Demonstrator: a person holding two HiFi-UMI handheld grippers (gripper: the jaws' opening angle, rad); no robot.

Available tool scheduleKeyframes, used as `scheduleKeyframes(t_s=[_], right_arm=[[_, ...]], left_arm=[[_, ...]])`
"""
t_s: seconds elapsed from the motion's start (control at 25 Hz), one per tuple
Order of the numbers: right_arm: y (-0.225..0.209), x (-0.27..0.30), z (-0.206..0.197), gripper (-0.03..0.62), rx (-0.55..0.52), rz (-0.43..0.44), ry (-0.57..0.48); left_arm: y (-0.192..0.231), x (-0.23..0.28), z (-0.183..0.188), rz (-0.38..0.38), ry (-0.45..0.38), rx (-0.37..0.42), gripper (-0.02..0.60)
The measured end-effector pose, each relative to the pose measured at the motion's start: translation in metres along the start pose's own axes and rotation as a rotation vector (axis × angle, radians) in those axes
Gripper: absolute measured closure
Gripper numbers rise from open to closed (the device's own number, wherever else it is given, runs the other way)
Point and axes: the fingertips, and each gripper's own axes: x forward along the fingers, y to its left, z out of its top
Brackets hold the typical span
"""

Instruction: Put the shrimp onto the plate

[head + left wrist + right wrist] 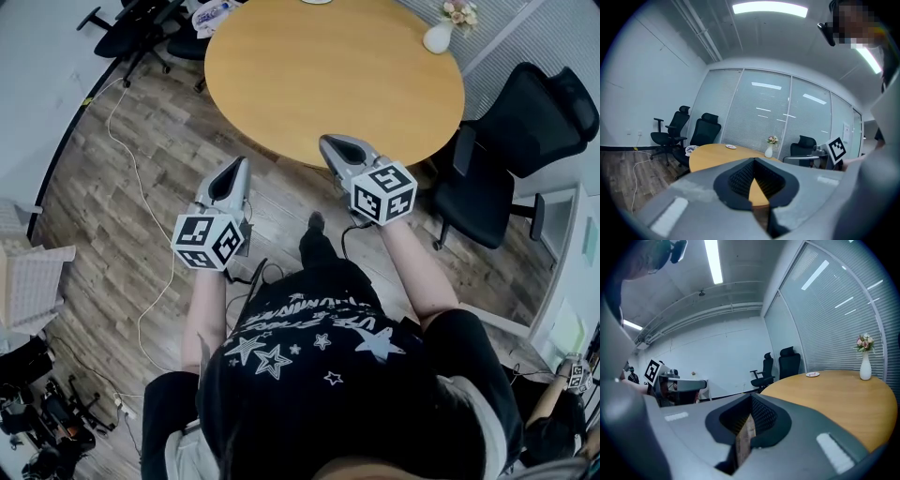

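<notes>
**Head view, looking steeply down.** A standing person holds the left gripper (240, 165) at centre left and the right gripper (326, 142) just right of centre. Both point toward a round wooden table (328, 75) that fills the upper centre, with wood-plank floor (141, 216) around it. In each gripper view the jaws meet at their tips with nothing between them; only table top or floor shows through the narrow slit behind the tips. A small plate (813, 374) lies near the far edge of the table, at mid-right of the right gripper view. A shrimp cannot be made out in any view. A white vase of flowers (438, 36) stands at the table's upper right edge. A black office chair (506, 159) stands at right, close to the table.
</notes>
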Motion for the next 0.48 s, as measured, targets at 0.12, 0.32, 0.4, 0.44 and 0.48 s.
scheduleKeyframes(t_s=[0.12, 0.32, 0.4, 0.44, 0.48], right_arm=[[0.012, -0.014, -0.004, 0.595, 0.005, -0.007, -0.006], [0.039, -0.030, -0.012, 0.595, 0.000, -0.020, -0.011], [0.049, -0.040, -0.017, 0.595, -0.005, -0.026, -0.011], [0.053, -0.044, -0.020, 0.595, -0.007, -0.028, -0.009], [0.057, -0.049, -0.023, 0.595, -0.009, -0.029, -0.006]], left_arm=[[-0.011, -0.019, 0.000, 0.002, -0.010, 0.006, 0.580], [-0.021, -0.050, -0.009, 0.009, -0.016, 0.001, 0.580], [-0.027, -0.061, -0.016, 0.007, -0.013, -0.005, 0.580], [-0.030, -0.065, -0.020, 0.006, -0.010, -0.009, 0.580], [-0.033, -0.069, -0.024, 0.005, -0.007, -0.012, 0.580]])
